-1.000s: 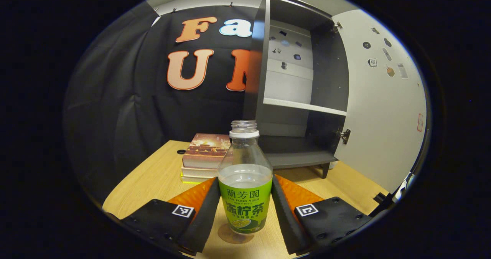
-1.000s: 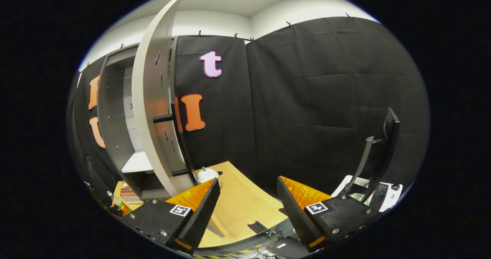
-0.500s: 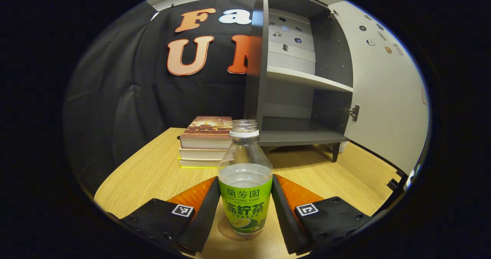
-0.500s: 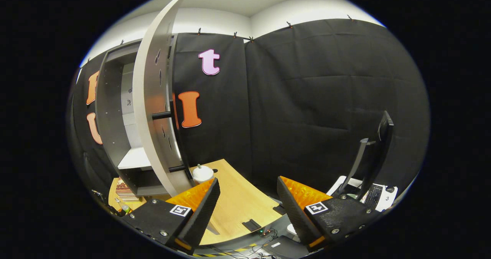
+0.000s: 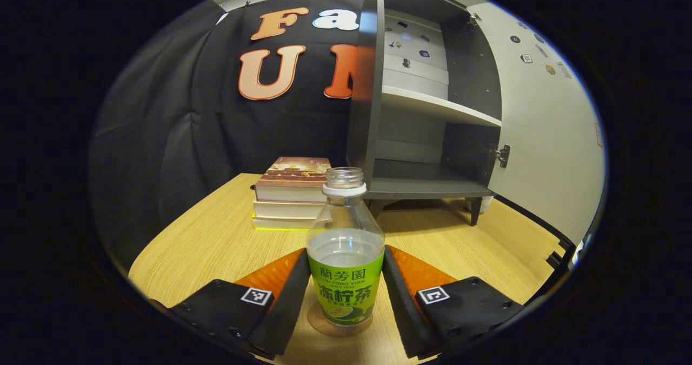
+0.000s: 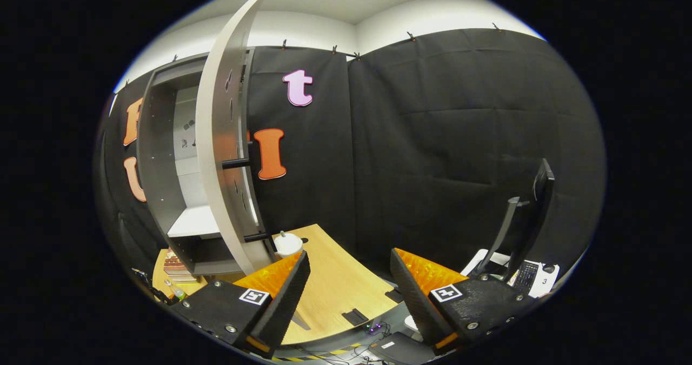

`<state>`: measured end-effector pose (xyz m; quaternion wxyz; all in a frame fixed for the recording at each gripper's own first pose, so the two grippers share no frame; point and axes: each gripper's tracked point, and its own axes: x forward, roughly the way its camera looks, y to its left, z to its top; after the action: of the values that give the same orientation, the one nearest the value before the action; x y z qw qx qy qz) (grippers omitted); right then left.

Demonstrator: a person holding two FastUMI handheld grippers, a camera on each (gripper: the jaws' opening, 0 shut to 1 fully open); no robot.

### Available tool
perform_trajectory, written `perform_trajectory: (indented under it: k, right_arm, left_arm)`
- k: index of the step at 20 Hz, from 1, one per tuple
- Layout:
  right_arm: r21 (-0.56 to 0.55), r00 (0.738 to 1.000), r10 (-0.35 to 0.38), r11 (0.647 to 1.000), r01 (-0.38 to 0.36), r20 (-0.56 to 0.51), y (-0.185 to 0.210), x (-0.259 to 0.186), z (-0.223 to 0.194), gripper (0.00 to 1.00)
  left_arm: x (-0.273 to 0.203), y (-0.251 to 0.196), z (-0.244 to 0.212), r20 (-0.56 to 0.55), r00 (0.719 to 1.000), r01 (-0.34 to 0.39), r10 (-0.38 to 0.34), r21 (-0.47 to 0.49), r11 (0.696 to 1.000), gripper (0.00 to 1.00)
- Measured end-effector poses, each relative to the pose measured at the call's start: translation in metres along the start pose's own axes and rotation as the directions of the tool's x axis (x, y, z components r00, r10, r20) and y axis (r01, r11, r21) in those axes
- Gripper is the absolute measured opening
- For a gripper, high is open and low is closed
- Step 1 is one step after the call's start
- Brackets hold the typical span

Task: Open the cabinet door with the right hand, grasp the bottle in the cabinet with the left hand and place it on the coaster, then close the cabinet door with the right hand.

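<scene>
The coaster point(image 5: 339, 326) lies mostly hidden beneath the bottle point(image 5: 346, 257).

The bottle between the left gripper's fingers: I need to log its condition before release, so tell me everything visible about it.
The bottle is clear plastic, capless, with a white ring under its open threaded neck and a green label around its lower body. Clear liquid fills it to about the label's top edge. It stands upright on a round translucent coaster on the wooden table, in front of the open cabinet. The left gripper flanks it, both fingers against the label's sides.
</scene>
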<state>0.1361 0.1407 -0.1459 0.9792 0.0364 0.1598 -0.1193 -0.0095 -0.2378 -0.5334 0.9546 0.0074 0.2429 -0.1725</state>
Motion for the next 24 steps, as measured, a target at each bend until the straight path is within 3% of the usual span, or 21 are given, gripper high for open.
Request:
perform_trajectory:
  k: [11,18,20,24]
  right_arm:
    - [0.012,1.0,0.029,1.0,-0.028,-0.011,0.006,0.0,-0.001,0.93]
    - [0.009,0.999,0.007,1.0,-0.006,-0.039,0.004,0.004,-0.009,0.93]
    - [-0.012,0.997,-0.001,1.0,0.0,-0.071,0.001,0.004,-0.016,0.93]
    - [-0.025,0.993,0.014,1.0,-0.017,-0.118,0.003,0.001,-0.023,0.93]
  left_arm:
    - [-0.016,-0.004,-0.011,-0.051,0.999,0.006,-0.004,0.032,0.999,0.84]
    - [-0.014,-0.014,-0.013,-0.064,0.998,0.016,-0.012,0.068,0.998,0.89]
    - [-0.014,-0.016,-0.015,-0.067,0.998,0.013,-0.009,0.07,0.997,0.87]
    - [-0.017,-0.021,-0.013,-0.061,0.998,0.016,-0.01,0.097,0.995,0.95]
